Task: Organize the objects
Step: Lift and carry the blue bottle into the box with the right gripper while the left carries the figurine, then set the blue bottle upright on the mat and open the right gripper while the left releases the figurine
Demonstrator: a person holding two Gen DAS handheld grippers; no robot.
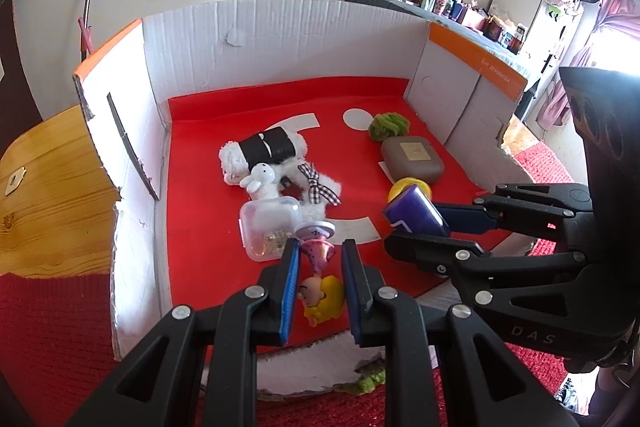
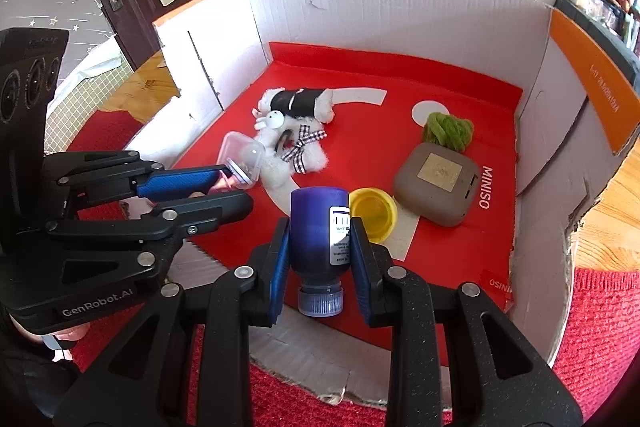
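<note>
While I hold both tools over the big box [image 2: 400, 11] with its red floor, my right gripper [image 2: 320, 259] squeezes a purple bottle [image 2: 316, 227], cap toward me, above the yellow lid [image 2: 374, 213]. My left gripper [image 1: 320, 283] pinches a small doll [image 1: 320, 269], upside down, beside the clear tub [image 1: 266, 227].

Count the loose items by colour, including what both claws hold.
White: 3 (towel roll, bunny, bow fluff)
Green: 1 (scrunchie)
Yellow: 1 (cup)
Grey: 1 (case)
Purple: 1 (bottle)
Clear: 1 (box)
Pink-yellow: 1 (doll)
Total: 9
</note>
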